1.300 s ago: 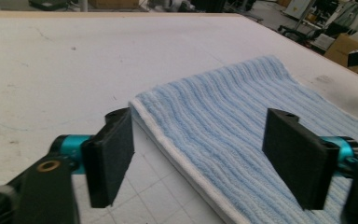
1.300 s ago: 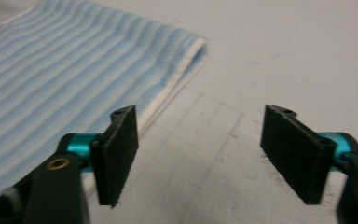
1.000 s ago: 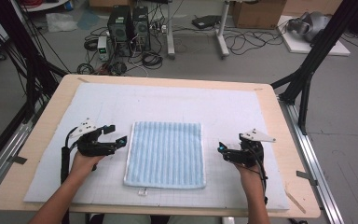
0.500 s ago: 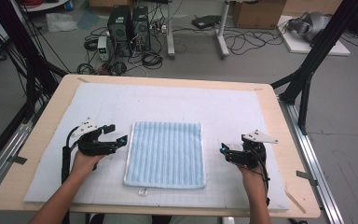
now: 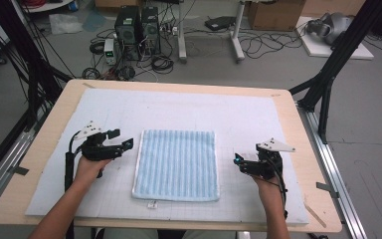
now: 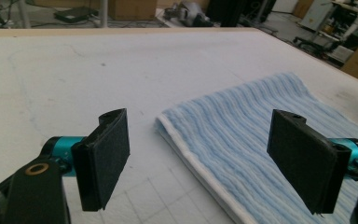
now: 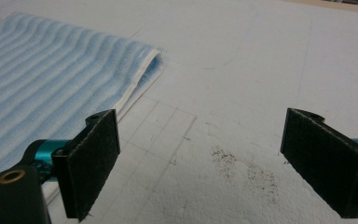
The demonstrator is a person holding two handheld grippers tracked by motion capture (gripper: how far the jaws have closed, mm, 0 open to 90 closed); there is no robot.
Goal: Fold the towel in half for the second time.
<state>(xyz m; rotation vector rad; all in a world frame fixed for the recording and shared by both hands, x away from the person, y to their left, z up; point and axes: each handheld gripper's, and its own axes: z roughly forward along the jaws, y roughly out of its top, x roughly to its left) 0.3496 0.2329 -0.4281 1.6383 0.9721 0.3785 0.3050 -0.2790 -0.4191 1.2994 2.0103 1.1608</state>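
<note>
Folded blue towel (image 5: 176,164) flat between left gripper (image 5: 125,144) and right gripper (image 5: 238,162).

Grey concrete floor (image 5: 278,64), tangled cables (image 5: 154,62), black computer towers (image 5: 138,25), cardboard box (image 5: 273,14), black frame struts (image 5: 335,55)

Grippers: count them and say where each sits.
2. The left gripper is just off the left edge of the blue striped towel, jaws open. The right gripper is off the towel's right edge, farther from it, jaws open too.
</note>
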